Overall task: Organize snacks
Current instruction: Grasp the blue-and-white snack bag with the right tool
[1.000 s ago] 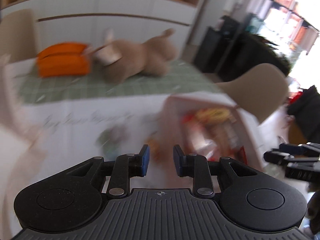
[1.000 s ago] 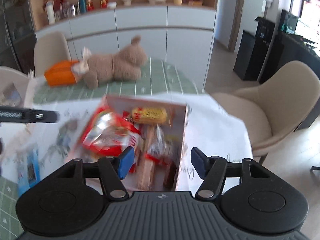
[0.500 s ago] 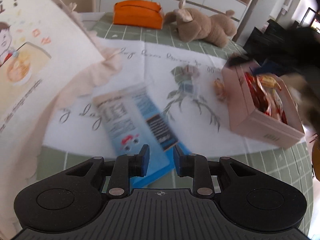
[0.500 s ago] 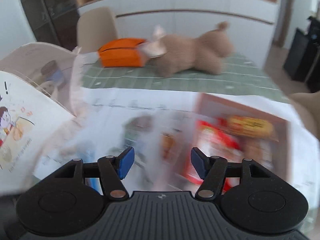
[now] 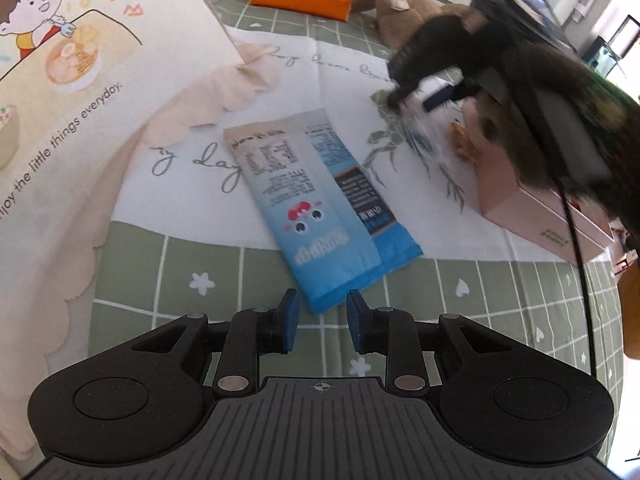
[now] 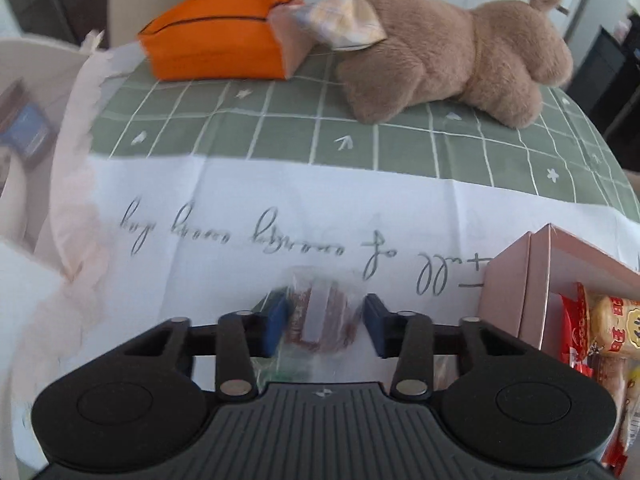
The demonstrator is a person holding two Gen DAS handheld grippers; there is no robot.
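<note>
A blue and white snack pouch (image 5: 320,204) lies flat on the white cloth, its near end just ahead of my left gripper (image 5: 322,322), which is open and empty. My right gripper (image 6: 326,322) is open with its blue pads on either side of a small clear-wrapped reddish-brown snack (image 6: 320,314) lying on the cloth; it looks blurred, and I cannot tell if the pads touch it. The pink snack box (image 6: 520,292) holds several packets (image 6: 608,328) at the right. In the left wrist view the right gripper (image 5: 424,92) shows blurred beside the box (image 5: 532,208).
A cream tote bag (image 5: 72,92) with a cartoon print stands at the left. An orange pouch (image 6: 220,46) and a brown plush toy (image 6: 448,60) lie at the back on the green checked tablecloth (image 6: 280,120). A small orange snack (image 5: 462,142) lies by the box.
My right gripper has swung left from over the box and dropped low around the small wrapped snack. My left gripper has come down close to the blue pouch.
</note>
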